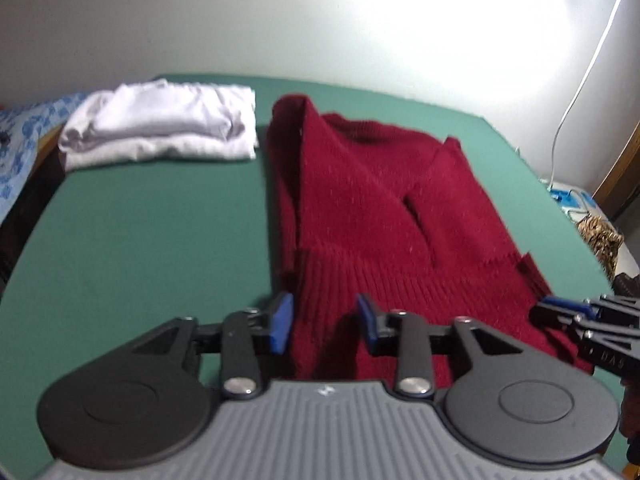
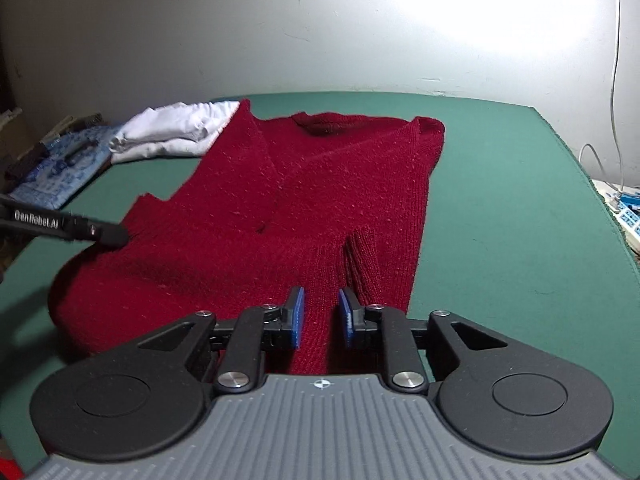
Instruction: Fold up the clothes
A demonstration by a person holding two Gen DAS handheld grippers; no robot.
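Left wrist view: red knit sweater (image 1: pixel 372 208), sleeves folded in, lying centre to lower right on the green counter (image 1: pixel 132 232). Folded white garment (image 1: pixel 160 126), upper left, just beside the sweater's collar end. Left claw (image 1: pixel 325 322), bottom centre, jaws spread over the ribbed hem, pinching nothing. Right claw (image 1: pixel 560 312), right edge, at the hem's corner; its state cannot be told here.

Right wrist view: sweater (image 2: pixel 280 200) centre frame. Right claw (image 2: pixel 321 317), bottom centre, jaws spread with hem cloth between the blue pads (image 2: pixel 297 316), not pinched. Left claw (image 2: pixel 112 234), middle left, tip touching the sweater's edge. White garment (image 2: pixel 176 128), upper left. White cable (image 2: pixel 614 80), right edge, against the wall.
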